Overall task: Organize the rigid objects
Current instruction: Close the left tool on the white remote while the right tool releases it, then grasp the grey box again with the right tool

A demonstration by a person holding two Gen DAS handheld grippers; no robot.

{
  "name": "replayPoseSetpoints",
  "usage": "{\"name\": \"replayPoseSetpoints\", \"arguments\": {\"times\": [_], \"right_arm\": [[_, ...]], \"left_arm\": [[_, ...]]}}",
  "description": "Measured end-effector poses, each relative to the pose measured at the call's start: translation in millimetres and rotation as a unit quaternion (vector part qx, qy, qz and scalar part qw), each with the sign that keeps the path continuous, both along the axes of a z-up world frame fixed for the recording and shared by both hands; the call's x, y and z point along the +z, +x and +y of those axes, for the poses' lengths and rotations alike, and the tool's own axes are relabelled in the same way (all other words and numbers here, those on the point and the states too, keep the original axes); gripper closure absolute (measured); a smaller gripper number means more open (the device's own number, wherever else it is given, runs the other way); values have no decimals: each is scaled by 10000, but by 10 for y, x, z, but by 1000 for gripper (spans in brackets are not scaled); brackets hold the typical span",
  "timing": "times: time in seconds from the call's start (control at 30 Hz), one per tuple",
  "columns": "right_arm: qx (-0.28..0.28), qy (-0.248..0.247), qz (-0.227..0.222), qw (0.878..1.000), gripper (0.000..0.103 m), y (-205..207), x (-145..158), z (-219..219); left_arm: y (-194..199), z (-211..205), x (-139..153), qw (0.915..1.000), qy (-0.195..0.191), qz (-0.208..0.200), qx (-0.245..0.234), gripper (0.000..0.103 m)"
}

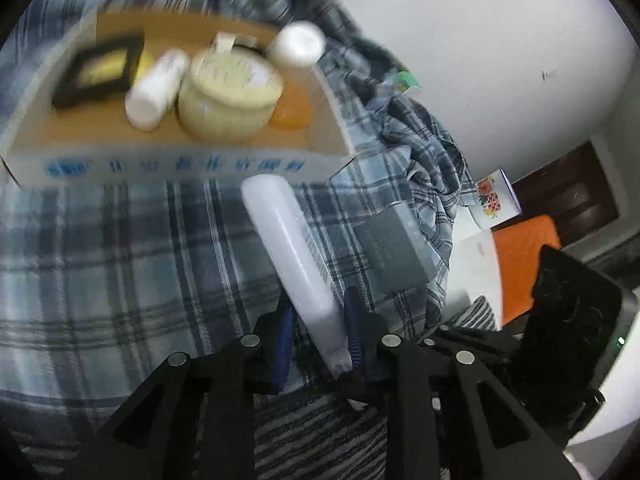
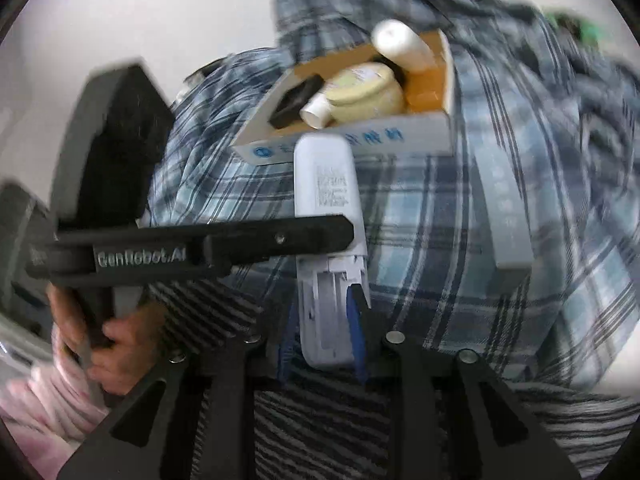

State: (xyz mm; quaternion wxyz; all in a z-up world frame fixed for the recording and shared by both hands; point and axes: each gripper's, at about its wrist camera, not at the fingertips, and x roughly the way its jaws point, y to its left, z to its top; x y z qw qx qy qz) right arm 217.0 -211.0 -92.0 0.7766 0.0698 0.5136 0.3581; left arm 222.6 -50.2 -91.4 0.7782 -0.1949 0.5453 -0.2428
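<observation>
The plaid blanket (image 1: 100,248) carries the cardboard box (image 1: 168,160) at twelve o'clock, already collecting jars. Both claws clamp one white tube (image 2: 324,184): right claw (image 2: 320,332) at its base, left claw (image 1: 316,332) alongside, likely steadying it.

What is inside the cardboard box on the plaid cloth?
In the cardboard box: a cream lidded jar, white bottle, black-framed item, something orange. Whatever lies beneath them is covered.

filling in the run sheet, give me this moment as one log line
left gripper: shut on white device | right gripper: shut on same device | cardboard box: ahead, already holding cream jar
</observation>
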Motion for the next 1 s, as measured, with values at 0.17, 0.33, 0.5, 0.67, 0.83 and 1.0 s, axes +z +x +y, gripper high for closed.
{"name": "replayPoseSetpoints", "arguments": {"times": [0.17, 0.33, 0.5, 0.67, 0.83, 1.0], "right_arm": [[9, -322, -483, 9983, 79, -118, 237, -36], [-538, -726, -1015, 9907, 79, -59, 388, -216], [-1001, -837, -1307, 9828, 75, 88, 431, -424], [-1114, -1260, -1635, 9721, 66, 186, 399, -422], [-1043, -1409, -1566, 9720, 63, 258, 272, -390], [-886, -1687, -1410, 9715, 63, 250, 75, -312]], "left_arm": [[-55, 47, 356, 9953, 752, -604, -99, 84], [-55, 113, 555, 9763, 1950, -897, -273, 85], [-50, 152, 505, 9531, 2851, -870, -516, 85], [-66, 141, 148, 9571, 2774, -651, -536, 84], [-134, 120, 58, 9554, 2745, -1018, -376, 84], [-218, 220, 58, 9574, 2590, -1276, -98, 85]]}}
